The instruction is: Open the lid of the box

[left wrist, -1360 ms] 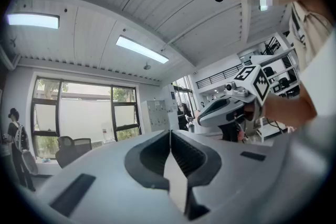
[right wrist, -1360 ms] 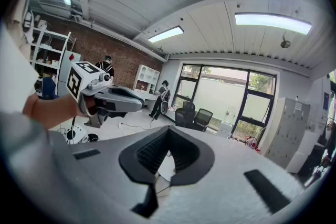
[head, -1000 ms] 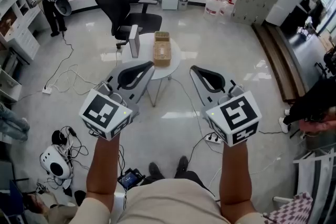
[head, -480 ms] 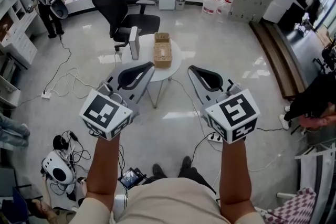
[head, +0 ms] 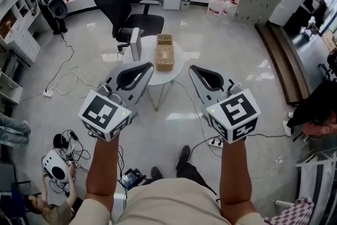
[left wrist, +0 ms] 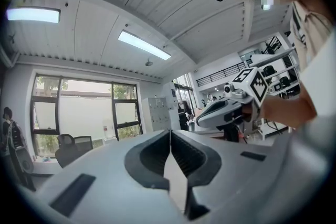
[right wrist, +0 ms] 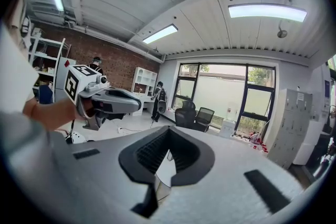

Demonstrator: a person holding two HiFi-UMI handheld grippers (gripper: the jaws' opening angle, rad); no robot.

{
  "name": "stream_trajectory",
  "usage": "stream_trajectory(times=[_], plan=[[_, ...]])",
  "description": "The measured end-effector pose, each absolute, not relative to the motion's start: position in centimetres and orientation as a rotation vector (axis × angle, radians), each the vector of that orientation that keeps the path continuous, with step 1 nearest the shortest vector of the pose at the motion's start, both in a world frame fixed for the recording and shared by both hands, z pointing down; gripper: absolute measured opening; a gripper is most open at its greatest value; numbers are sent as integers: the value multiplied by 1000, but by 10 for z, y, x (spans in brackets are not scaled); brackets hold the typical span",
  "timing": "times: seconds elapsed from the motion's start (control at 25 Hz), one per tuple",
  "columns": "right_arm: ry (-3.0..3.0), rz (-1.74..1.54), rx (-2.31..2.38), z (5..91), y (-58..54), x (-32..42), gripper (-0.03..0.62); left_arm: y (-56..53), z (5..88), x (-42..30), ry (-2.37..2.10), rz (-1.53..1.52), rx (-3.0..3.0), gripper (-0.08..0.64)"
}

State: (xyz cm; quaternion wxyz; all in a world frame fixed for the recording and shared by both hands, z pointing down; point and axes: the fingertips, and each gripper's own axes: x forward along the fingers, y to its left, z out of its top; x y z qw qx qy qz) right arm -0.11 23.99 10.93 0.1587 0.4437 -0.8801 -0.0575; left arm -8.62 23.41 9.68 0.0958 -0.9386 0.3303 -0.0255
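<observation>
- Head view: the box is sitting on a small round white desk, ahead of both claws and well apart from them. A smaller box is standing just behind it, and a grey upright panel is standing at the desk's left side. The left claw and the right claw are reaching forward side by side, touching nothing.
- Left gripper view: the left claw is pressing its ribbed pads together with nothing between them. The box is not showing here.
- Right gripper view: the right claw is likewise closed and empty, with the room's windows beyond it. The box is not showing here either.
- Handling, as a judgement: the box is looking like woven cane or thin wood, so it is probably light and stiff with a rough, easy-to-grip surface. Being light, it is likely to slide on the smooth desk. One claw should be steadying the body while the other pinches the lid at a free edge. Both need to open first.
</observation>
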Motion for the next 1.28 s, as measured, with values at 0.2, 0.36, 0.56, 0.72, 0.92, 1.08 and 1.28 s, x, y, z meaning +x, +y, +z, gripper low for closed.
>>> stream_trajectory(times=[0.2, 0.36, 0.56, 0.72, 0.92, 1.08, 1.28], plan=[[-2549, -165, 1212, 114, 209, 19, -8, 207, 100, -66, 1051, -121, -2777, 12], [-2570, -158, 1166, 121, 181, 40, -8, 180, 106, -43, 1085, -115, -2755, 12], [-2594, -146, 1117, 128, 144, 60, -8, 149, 114, -23, 1141, -155, -2761, 12], [-2612, -136, 1085, 133, 120, 73, -8, 128, 117, -7, 1178, -164, -2747, 12], [-2643, -125, 1038, 138, 96, 85, -8, 107, 122, 7, 1223, -211, -2741, 12], [-2669, -124, 1006, 138, 77, 92, -8, 93, 123, 14, 1257, -242, -2731, 12], [-2686, -119, 984, 138, 59, 99, -8, 74, 123, 21, 1274, -222, -2691, 12]])
